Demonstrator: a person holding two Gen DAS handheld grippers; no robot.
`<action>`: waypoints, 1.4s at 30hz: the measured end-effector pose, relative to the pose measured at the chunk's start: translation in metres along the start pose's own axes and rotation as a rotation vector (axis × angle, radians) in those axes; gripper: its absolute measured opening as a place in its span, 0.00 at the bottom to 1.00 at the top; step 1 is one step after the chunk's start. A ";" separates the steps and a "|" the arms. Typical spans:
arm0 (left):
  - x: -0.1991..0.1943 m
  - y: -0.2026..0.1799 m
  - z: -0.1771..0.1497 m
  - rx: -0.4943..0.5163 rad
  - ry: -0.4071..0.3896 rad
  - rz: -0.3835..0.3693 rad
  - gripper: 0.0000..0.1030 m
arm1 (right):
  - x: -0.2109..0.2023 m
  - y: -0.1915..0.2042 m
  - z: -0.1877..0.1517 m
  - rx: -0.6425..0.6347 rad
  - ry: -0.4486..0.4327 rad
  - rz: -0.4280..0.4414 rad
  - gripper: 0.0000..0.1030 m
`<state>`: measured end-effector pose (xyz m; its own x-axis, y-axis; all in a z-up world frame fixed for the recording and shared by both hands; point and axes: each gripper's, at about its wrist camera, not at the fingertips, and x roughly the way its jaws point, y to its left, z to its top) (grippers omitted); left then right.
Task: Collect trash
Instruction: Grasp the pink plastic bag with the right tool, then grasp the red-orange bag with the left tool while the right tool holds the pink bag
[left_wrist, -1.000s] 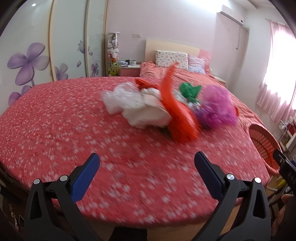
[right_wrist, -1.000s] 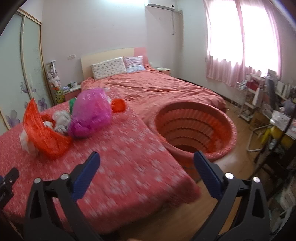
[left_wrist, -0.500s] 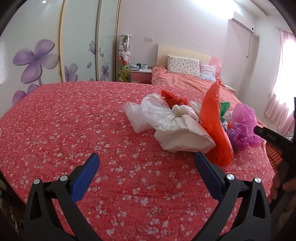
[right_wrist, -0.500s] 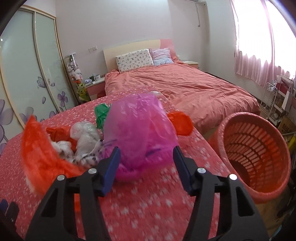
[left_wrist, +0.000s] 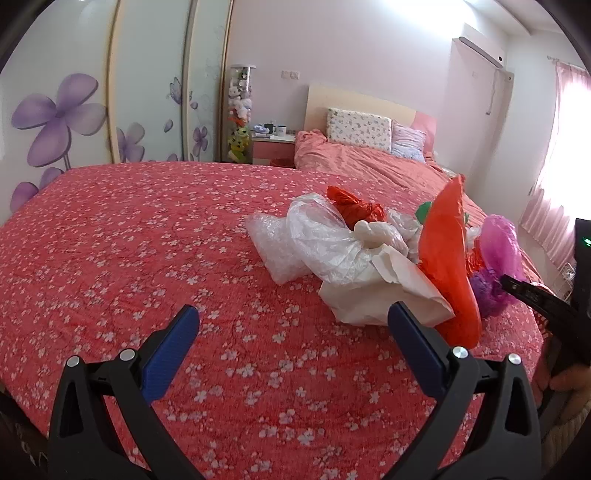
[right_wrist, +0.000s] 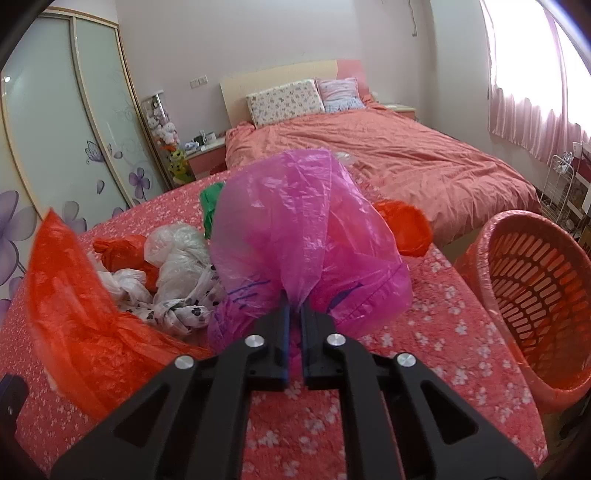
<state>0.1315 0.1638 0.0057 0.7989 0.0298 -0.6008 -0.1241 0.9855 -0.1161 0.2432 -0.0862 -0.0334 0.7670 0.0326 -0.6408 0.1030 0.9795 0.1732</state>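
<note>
Right gripper (right_wrist: 294, 314) fingers pinched on pink bag (right_wrist: 295, 236) at 12 o'clock, bag resting on bed (right_wrist: 424, 354). Basket (right_wrist: 532, 291) at 3 o'clock, near. Left gripper (left_wrist: 291, 328) fingers wide, empty; trash pile (left_wrist: 354, 251) at 1 o'clock.

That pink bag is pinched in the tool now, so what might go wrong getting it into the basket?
The right gripper holds only a thin fold of the pink bag, so the film may slip out or tear. The bag presses against the white patterned bag and may drag it along. The orange basket stands off the table's edge, so a short drop would land on the floor.
</note>
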 end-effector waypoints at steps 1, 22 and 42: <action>0.001 0.001 0.002 0.001 0.002 -0.004 0.98 | -0.003 -0.002 0.000 0.001 -0.008 0.002 0.05; 0.000 -0.089 0.034 0.127 0.054 -0.139 0.66 | -0.067 -0.049 -0.015 0.029 -0.075 -0.061 0.04; 0.006 -0.128 0.055 0.139 0.104 -0.262 0.02 | -0.104 -0.086 -0.017 0.049 -0.107 -0.089 0.04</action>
<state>0.1848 0.0475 0.0602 0.7275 -0.2385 -0.6433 0.1656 0.9709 -0.1728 0.1438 -0.1702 0.0058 0.8164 -0.0779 -0.5721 0.2023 0.9667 0.1570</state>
